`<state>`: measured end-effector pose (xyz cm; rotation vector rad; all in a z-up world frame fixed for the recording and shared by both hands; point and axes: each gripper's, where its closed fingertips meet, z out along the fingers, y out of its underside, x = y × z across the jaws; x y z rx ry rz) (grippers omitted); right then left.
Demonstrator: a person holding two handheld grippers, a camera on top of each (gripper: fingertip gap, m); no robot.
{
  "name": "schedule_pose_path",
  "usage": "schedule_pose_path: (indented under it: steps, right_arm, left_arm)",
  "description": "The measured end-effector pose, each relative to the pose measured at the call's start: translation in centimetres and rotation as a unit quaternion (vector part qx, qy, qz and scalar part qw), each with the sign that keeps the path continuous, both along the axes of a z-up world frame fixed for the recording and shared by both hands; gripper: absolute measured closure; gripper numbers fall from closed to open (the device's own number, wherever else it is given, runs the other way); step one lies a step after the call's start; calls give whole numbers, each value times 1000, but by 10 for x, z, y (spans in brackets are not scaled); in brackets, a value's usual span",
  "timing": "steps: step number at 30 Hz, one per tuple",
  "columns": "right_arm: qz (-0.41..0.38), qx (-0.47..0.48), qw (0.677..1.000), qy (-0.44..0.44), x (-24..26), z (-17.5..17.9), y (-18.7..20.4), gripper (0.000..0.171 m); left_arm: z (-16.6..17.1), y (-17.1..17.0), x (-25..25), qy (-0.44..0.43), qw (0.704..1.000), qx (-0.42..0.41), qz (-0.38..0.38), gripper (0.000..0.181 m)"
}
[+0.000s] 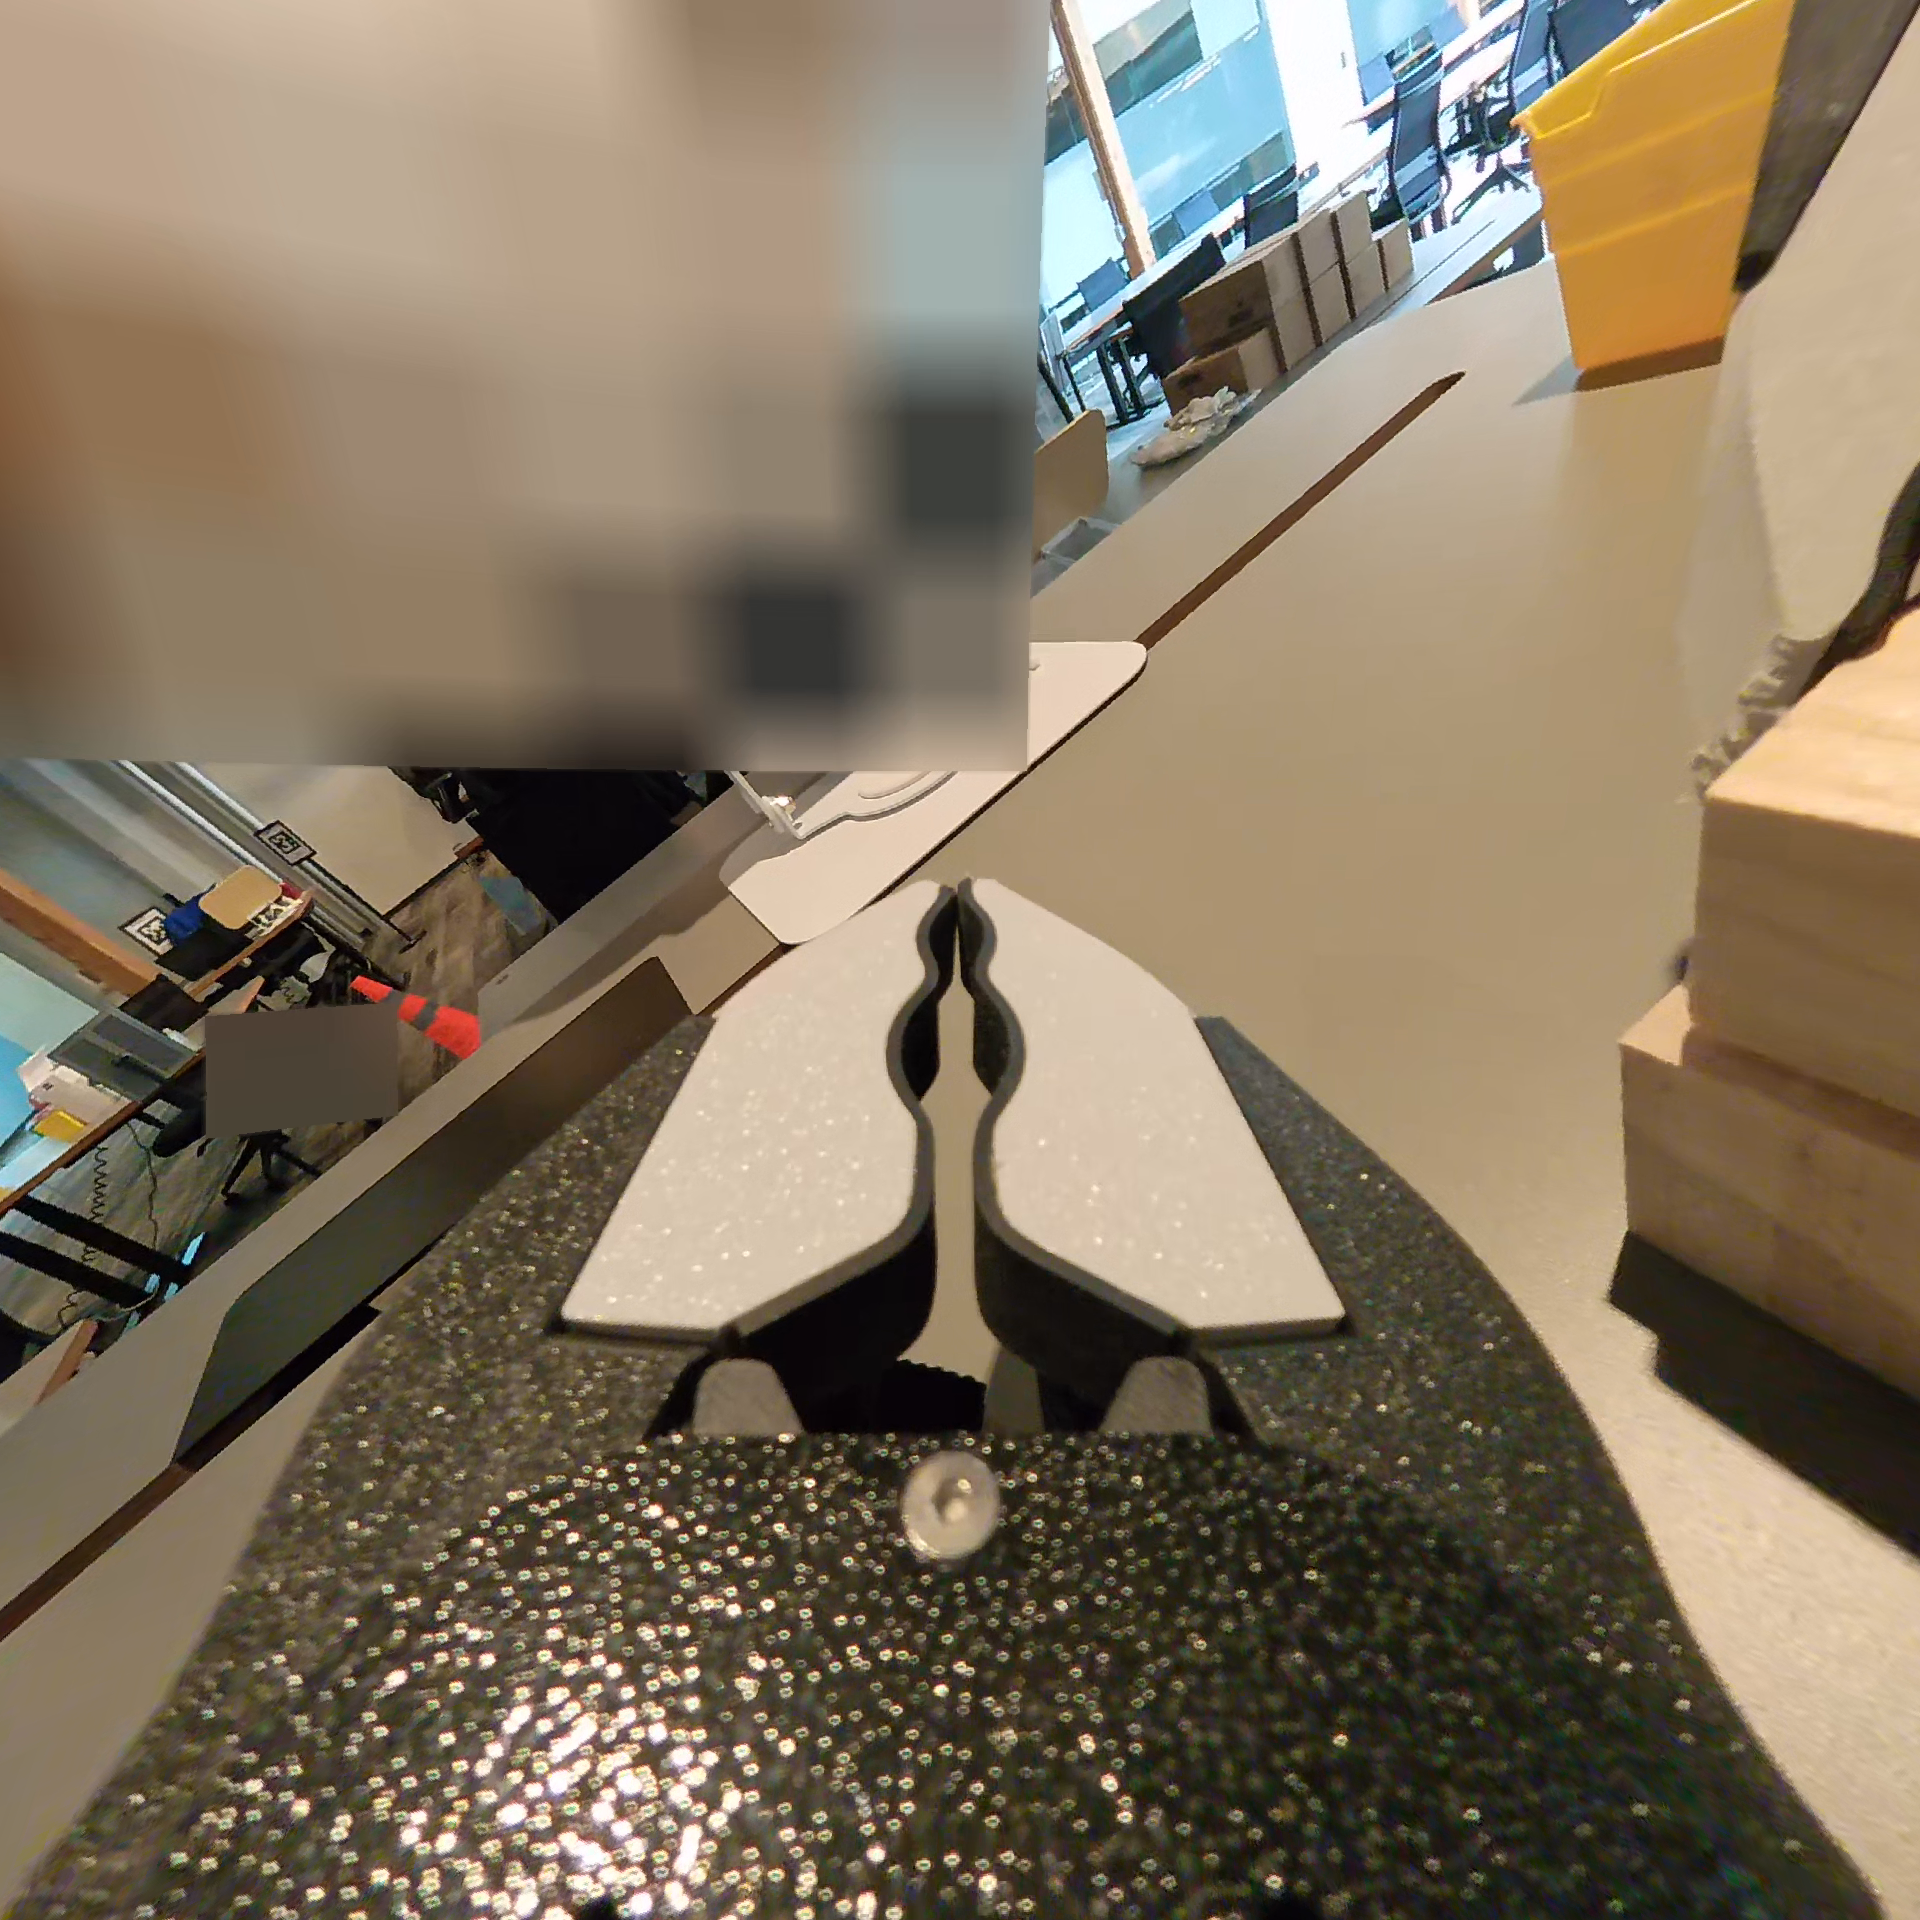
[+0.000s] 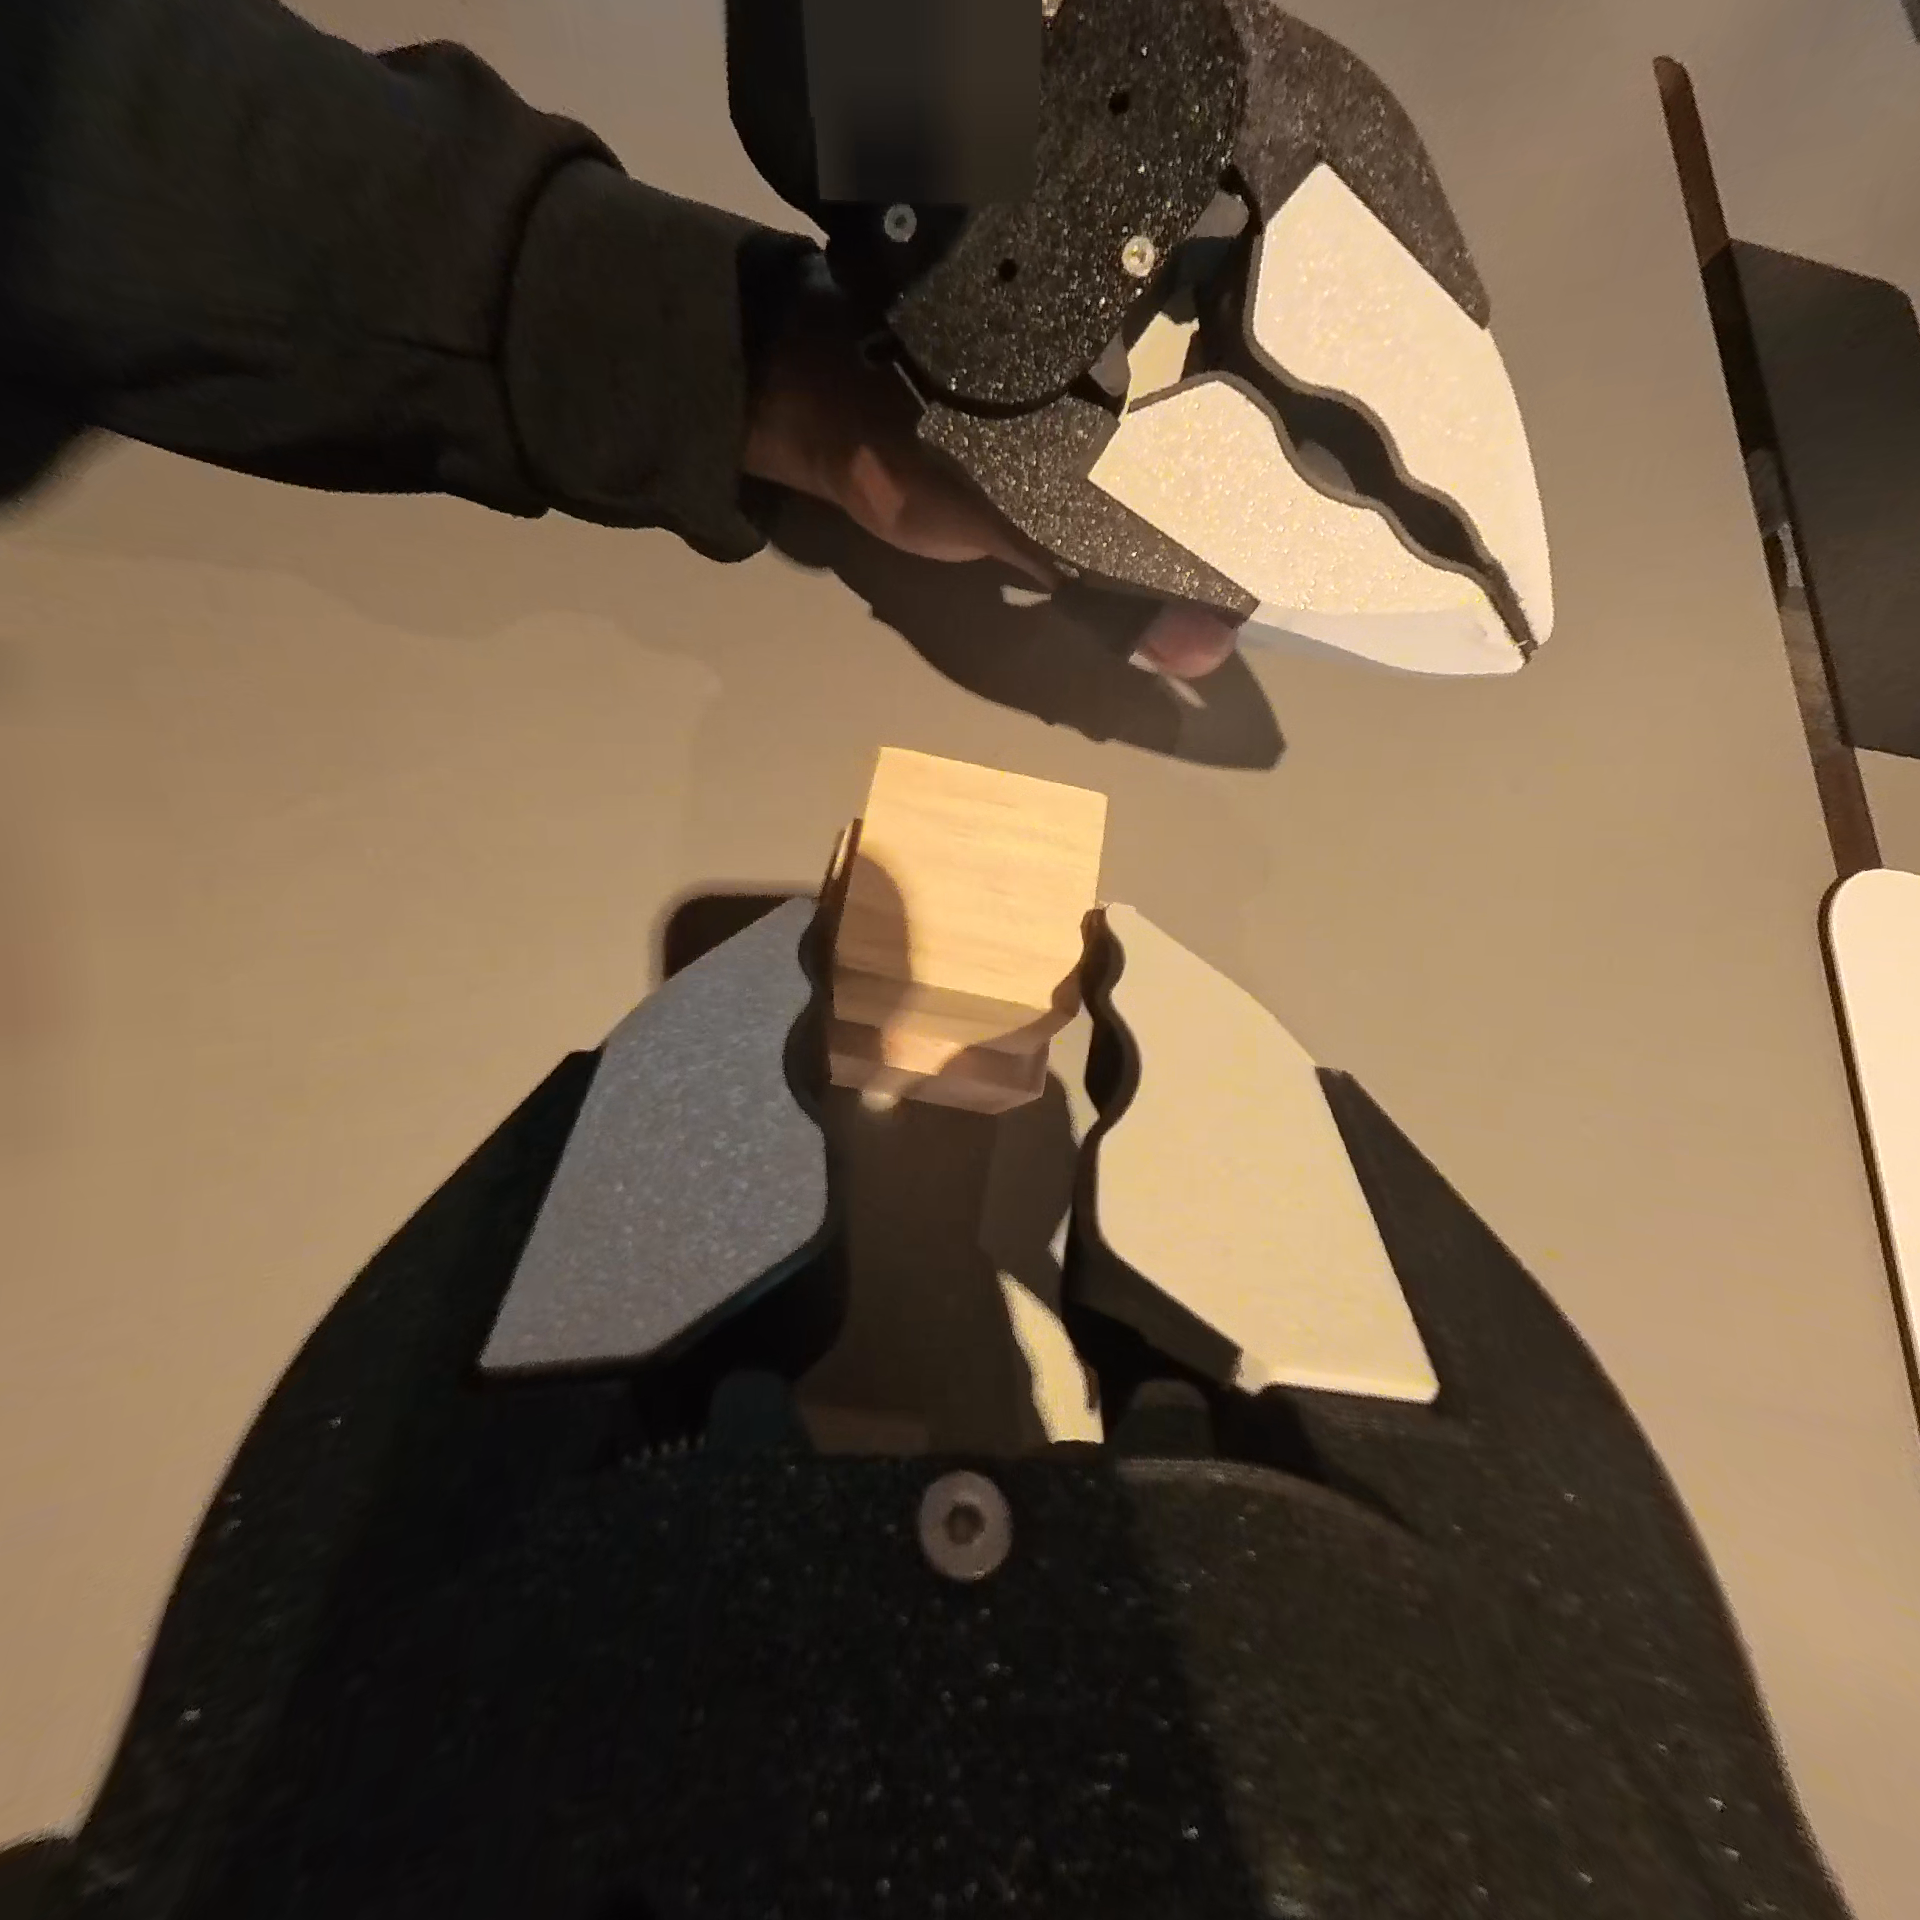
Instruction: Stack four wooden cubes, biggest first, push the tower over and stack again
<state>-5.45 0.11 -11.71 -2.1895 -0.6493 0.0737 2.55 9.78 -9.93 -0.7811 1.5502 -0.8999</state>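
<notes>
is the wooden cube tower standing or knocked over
Standing: the pale wooden cube tower sits stacked between the open right tool fingers; the left tool is shut.

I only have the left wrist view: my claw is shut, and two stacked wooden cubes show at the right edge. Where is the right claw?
Observer: The right claw hangs above the tower, looking down. Its fingers sit on either side of the top cube. I cannot tell whether they press it.
Operator: How many cubes are stacked?
Observer: From above, stepped edges show at least three layers. I cannot confirm a fourth.
Operator: Is my claw clear of the tower?
Observer: Yes. The left claw is beyond the tower, apart from it and empty.
</notes>
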Motion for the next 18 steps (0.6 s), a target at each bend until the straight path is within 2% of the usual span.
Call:
schedule_pose_path:
  steps: [15,18]
  right_arm:
    - [-7,-11,1000,3,1,-1,-2,125]
    - [-4,-12,1000,4,-1,-1,-2,118]
  left_arm:
    - [0,0,0,1,1000,1,0,181]
    - [0,0,0,-1,1000,-1,0,181]
